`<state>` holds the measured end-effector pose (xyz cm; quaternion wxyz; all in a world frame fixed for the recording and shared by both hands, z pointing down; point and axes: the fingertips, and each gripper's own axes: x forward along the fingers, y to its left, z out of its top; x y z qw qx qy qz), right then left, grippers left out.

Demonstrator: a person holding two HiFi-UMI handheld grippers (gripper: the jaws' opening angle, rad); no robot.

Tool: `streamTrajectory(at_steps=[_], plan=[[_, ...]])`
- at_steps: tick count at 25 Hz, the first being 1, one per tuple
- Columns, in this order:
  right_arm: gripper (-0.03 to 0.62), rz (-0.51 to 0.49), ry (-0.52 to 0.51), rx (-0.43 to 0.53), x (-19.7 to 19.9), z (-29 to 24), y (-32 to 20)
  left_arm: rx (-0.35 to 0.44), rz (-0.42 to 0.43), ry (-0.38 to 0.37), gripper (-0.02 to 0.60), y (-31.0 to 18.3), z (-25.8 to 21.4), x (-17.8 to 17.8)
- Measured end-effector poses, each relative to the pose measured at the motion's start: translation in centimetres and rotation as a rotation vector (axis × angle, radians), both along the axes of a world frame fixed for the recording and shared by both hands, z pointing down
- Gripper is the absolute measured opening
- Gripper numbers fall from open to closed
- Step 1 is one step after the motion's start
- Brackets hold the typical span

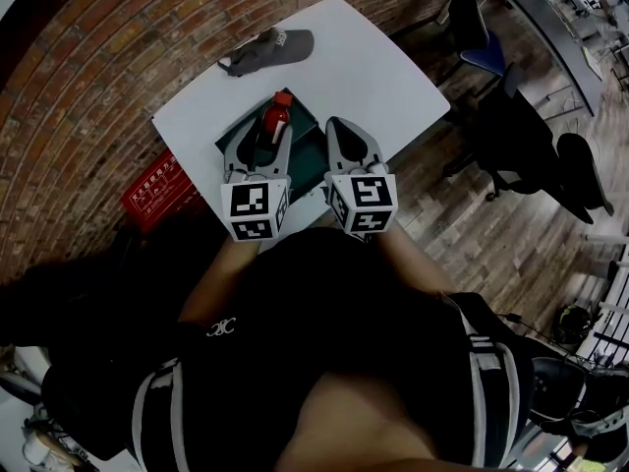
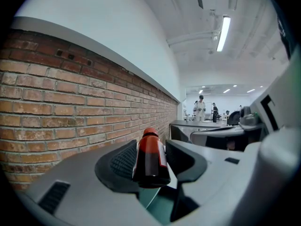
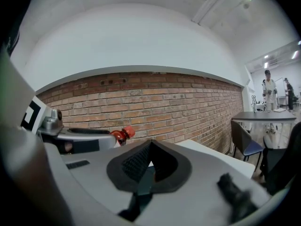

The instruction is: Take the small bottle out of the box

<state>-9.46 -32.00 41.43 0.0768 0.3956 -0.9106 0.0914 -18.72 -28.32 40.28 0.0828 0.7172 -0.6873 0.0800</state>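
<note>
Bottle [image 1: 276, 116] w/ red cap is clamped in my left gripper [image 1: 261, 138], jaws pressed on both its sides. It's held over the green box [image 1: 313, 153], which sits at the near edge of the white table [image 1: 364, 57]. Just beside it, my right gripper [image 1: 344, 126] is closed tip-to-tip w/ nothing inside, also over the box.

White table [image 1: 369, 67] with cap [image 1: 267, 49] and box [image 1: 309, 151]
</note>
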Motion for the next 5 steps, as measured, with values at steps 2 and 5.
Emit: streamTrajectory(at_steps=[2,5], plan=[[0.026,0.000,0.005,-0.001,-0.07,0.05,-0.04,0.000,0.001,0.000,0.199,-0.04,0.05,0.00],[0.026,-0.002,0.012,-0.003,-0.19,0.04,-0.10,-0.001,0.002,0.001,0.198,-0.14,0.16,0.00]])
